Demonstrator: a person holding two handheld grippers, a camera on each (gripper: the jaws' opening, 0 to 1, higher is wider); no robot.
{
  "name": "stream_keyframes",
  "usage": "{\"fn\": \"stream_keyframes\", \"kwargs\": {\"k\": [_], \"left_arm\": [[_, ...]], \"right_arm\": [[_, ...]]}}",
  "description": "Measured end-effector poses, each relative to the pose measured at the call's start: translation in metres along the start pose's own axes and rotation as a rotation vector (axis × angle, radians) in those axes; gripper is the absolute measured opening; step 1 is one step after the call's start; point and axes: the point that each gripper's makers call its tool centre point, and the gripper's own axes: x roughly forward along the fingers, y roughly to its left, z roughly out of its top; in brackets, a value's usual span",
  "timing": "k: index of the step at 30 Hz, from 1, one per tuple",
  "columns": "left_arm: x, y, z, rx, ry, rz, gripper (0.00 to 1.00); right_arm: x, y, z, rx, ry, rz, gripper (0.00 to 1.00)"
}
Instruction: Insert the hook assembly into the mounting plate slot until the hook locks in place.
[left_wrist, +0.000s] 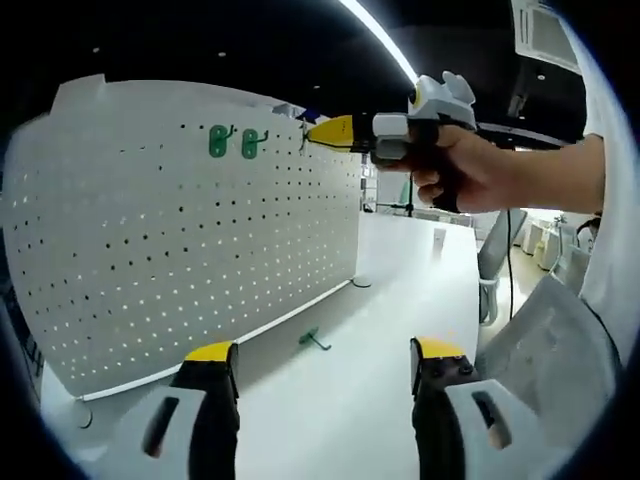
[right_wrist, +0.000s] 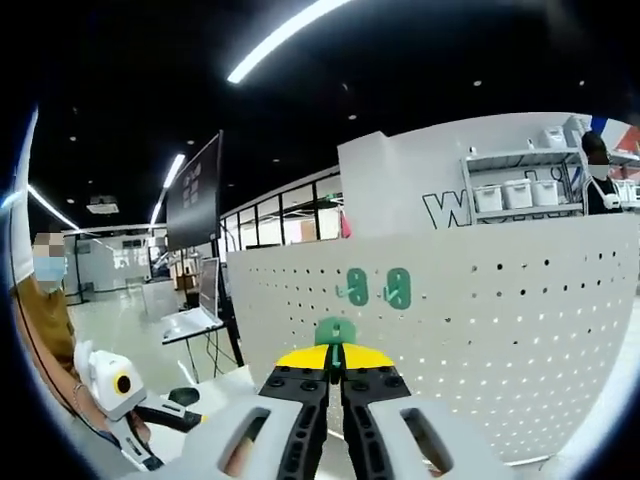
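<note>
A white pegboard stands upright on the table, with two green hooks mounted near its top. A third green hook lies on the table by the board's foot. My left gripper is open above the table with nothing between its jaws. A hand holds my right gripper up at the board's upper right corner. In the right gripper view, the right gripper is shut on a green hook, just below the two mounted hooks on the pegboard.
The white table runs back to the right of the board, with a chair beside it. A person stands at the left in the right gripper view, near a dark screen and desk. Shelves with bins stand behind the board.
</note>
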Motion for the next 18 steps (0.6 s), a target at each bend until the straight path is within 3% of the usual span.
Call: {"fn": "stream_keyframes", "kwargs": {"k": [18], "left_arm": [[-0.012,0.001,-0.018,-0.023,0.041,0.011,0.71]], "right_arm": [[0.01,-0.039,0.009,-0.02,0.011,-0.123,0.0]]}}
